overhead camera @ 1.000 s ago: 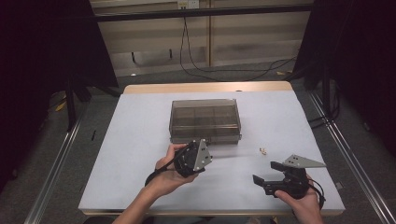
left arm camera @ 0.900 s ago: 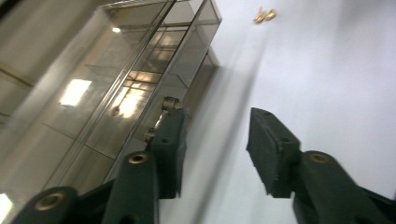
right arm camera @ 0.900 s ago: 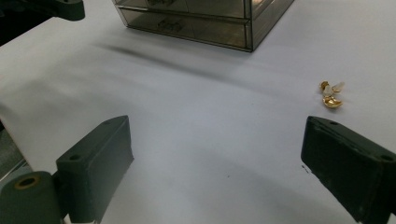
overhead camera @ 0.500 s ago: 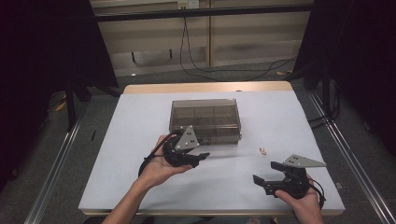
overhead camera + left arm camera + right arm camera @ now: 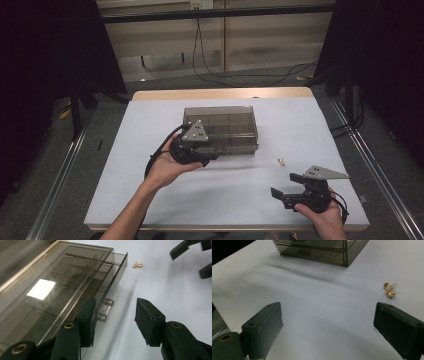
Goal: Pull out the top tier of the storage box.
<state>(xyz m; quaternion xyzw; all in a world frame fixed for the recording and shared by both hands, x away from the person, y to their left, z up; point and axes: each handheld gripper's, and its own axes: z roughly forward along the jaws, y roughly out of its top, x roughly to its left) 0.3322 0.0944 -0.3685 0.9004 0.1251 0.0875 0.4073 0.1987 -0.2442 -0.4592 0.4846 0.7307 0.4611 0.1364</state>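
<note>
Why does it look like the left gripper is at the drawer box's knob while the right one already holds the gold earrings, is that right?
Wrong on the right gripper: in the right gripper view its fingers stand open and the gold earrings lie loose on the table. The left gripper is at the drawer box's knob.

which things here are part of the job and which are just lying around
Part of the job:
- smoked clear drawer box
- its clear knob, next to one pad of the left gripper, jaws apart
- small gold pieces on the table, ahead of the right gripper, jaws wide

Just lying about:
- black cables on the floor beyond the table
- metal frame rails beside the table
</note>
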